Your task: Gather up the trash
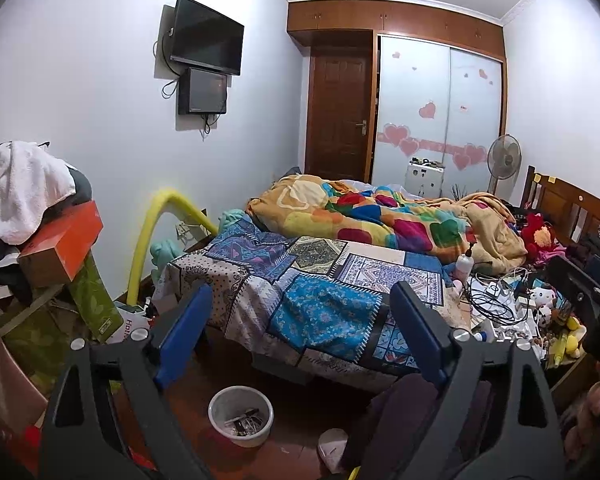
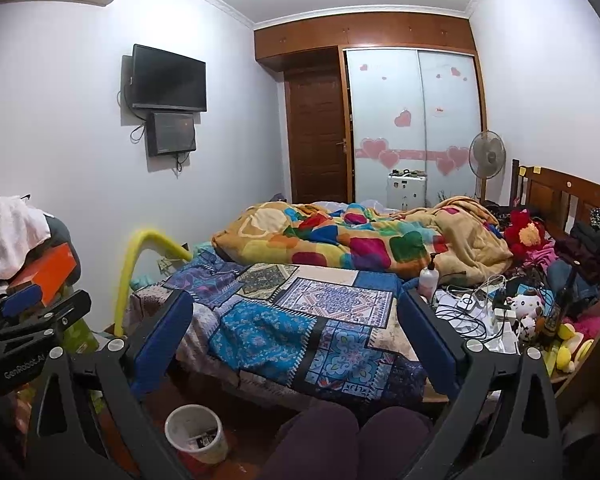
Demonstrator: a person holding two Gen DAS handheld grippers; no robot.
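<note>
Blue-padded fingers of the left gripper (image 1: 300, 332) stand wide apart and hold nothing. Below them a white bin (image 1: 241, 415) sits on the floor just beside the bed (image 1: 324, 280), with a few dark scraps of trash (image 1: 246, 426) at its bottom. From the right wrist, the right gripper (image 2: 296, 340) is likewise spread and empty; its best next move is probably toward the cluttered bedside (image 2: 496, 320), picking one loose piece at a time.

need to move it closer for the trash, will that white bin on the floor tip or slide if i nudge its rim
The white bin looks like thin plastic holding only a few scraps, so probably light. It is low and wide, so it would likely slide on the smooth floor rather than tip.
</note>
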